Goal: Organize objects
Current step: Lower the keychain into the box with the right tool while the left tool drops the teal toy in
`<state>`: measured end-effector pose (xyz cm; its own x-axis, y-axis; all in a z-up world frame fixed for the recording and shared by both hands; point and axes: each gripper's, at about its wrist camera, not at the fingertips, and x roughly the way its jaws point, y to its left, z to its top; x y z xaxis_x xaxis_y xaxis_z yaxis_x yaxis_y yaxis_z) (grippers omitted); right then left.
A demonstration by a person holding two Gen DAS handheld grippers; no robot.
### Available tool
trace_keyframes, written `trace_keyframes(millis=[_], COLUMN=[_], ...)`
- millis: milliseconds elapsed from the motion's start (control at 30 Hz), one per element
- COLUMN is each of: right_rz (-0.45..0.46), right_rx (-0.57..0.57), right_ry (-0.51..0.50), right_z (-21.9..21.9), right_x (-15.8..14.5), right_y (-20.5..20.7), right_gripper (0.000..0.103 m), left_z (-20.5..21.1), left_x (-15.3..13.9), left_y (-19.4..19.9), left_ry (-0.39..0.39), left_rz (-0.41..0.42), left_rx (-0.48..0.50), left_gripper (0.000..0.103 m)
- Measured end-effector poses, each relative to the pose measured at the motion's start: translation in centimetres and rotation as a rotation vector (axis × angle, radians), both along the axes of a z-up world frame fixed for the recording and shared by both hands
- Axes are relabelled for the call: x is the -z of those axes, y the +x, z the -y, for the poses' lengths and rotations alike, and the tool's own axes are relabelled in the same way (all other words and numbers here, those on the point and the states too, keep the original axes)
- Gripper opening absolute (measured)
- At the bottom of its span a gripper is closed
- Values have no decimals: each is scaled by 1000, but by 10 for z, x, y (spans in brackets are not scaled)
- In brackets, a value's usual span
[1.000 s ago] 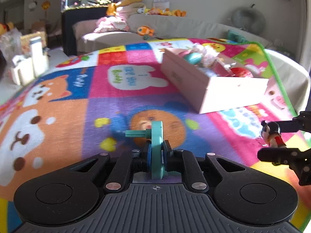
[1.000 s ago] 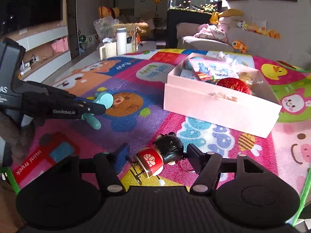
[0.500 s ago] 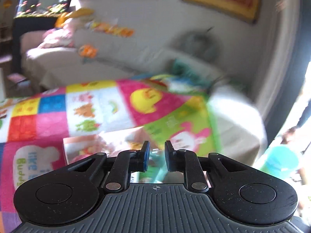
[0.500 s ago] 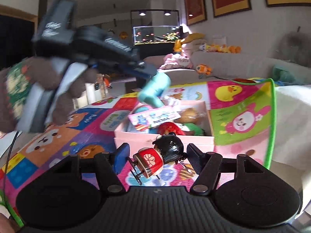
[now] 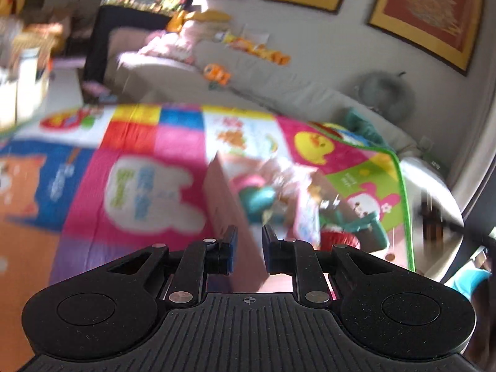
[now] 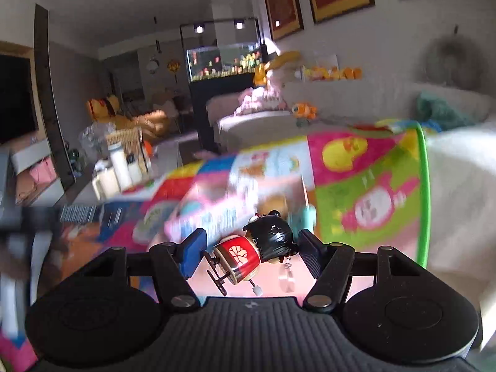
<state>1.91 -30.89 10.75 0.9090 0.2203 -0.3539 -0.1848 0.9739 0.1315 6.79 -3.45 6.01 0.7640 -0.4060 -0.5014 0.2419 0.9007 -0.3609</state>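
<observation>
My right gripper is shut on a small wind-up doll with black hair and a red body. It holds the doll just before the pink box, which is blurred. My left gripper hangs over the near left wall of the pink box. Its jaws stand a little apart and nothing is between them. A teal toy lies among the things at the right end of the box. The left view is smeared by motion.
The box sits on a colourful play mat with a green edge. A pale sofa with plush toys runs behind it. A fish tank stands on a dark cabinet. White bottles stand at the left.
The left gripper let go of the teal toy over the box and has swung back left, empty. The right gripper has risen toward the box with the doll.
</observation>
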Motion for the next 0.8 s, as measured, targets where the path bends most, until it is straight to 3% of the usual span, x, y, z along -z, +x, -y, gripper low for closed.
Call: trace_keyframes(millis=[33, 133, 267, 367, 467, 567, 600, 700, 800], right_rz=[32, 14, -4, -82, -152, -193, -203, -213, -232], right_rx=[16, 78, 110, 142, 126, 57, 38, 21, 4], right_ry=[-2, -15, 14, 3, -87, -187, -209, -272, -291], right_z=[-2, 1, 22, 39, 37, 25, 21, 5, -6], right_x=[-7, -19, -13, 5, 27, 44, 49, 59, 69], right_y=[13, 47, 37, 28, 17, 12, 11, 20, 32], right_gripper=[67, 75, 75, 75, 75, 75, 75, 75, 74], left_z=[-2, -8, -12, -6, 9, 25, 30, 48, 44], left_x=[2, 3, 4, 7, 9, 7, 8, 16, 18], left_y=[-1, -4, -4, 4, 10, 23, 30, 48, 55], left_ry=[2, 20, 22, -12, -1, 59, 86, 214, 248], left_rz=[-12, -29, -37, -69, -76, -86, -111, -190, -209], left_rx=[-7, -13, 1, 16, 37, 40, 39, 22, -20], left_gripper=[19, 19, 19, 19, 19, 19, 22, 48, 69])
